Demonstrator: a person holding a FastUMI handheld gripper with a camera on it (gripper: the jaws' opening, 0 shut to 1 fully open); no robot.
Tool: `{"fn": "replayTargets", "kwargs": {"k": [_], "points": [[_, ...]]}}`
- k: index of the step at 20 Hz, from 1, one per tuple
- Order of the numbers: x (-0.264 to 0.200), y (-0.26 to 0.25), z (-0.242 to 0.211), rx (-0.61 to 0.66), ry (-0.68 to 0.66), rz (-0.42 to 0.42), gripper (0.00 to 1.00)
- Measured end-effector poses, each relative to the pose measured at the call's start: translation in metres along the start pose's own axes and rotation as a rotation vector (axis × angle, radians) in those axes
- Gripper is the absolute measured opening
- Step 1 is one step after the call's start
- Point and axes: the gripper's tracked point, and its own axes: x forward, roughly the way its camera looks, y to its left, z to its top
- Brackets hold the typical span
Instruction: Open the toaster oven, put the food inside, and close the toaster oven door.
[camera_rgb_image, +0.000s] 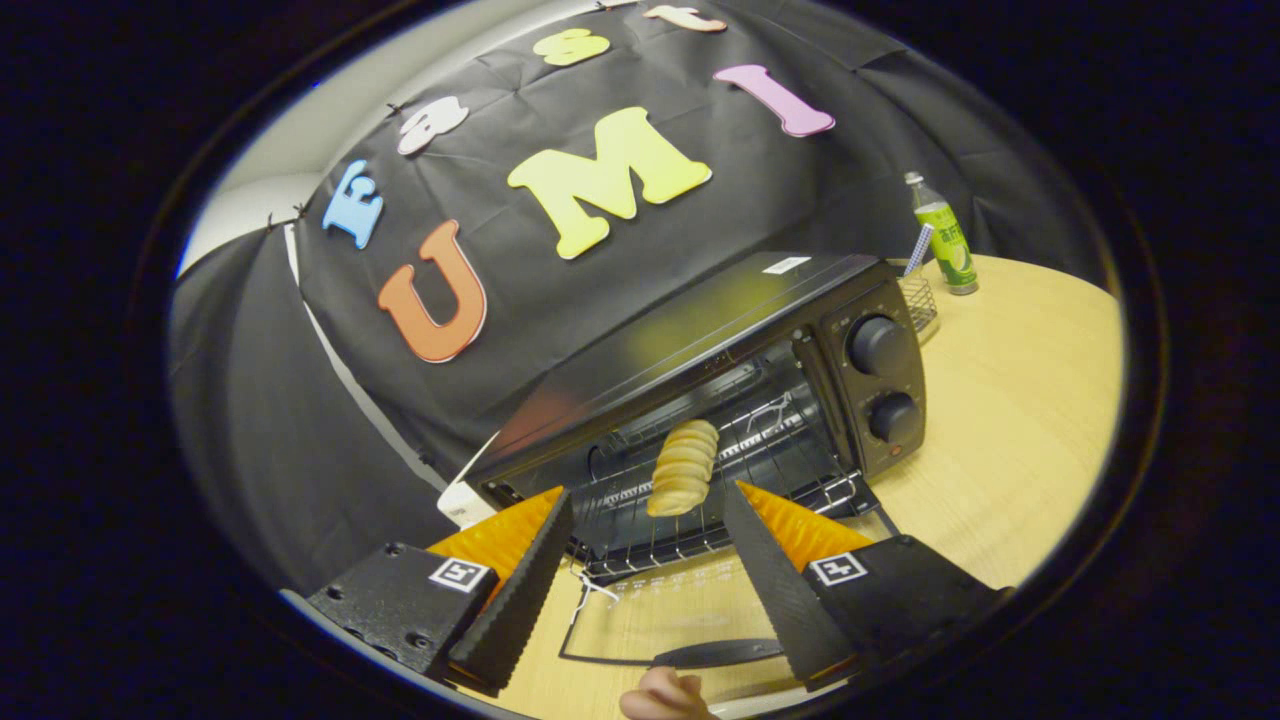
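Observation:
A black toaster oven (700, 330) stands on the wooden table (1010, 420) with its glass door (660, 620) folded down flat toward me. A tan, ridged bread roll (683, 467) lies on the wire rack (700, 510) inside the oven. My gripper (645, 495) is open just in front of the oven mouth, its fingers apart with nothing between them. The roll lies just ahead of the fingertips, not touched by either. The door's black handle (715, 653) is between the fingers, close to me.
Two black knobs (880, 345) sit on the oven's right panel. Behind the oven stand a wire basket (918, 300) and a green bottle (945, 240). Fingers of a person's hand (665, 695) show below the door handle. Bare table lies right of the oven.

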Motion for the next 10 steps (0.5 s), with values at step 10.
{"fn": "replayTargets", "kwargs": {"k": [10], "points": [[-0.065, 0.001, -0.015, -0.256, 0.036, -0.138, 1.00]]}}
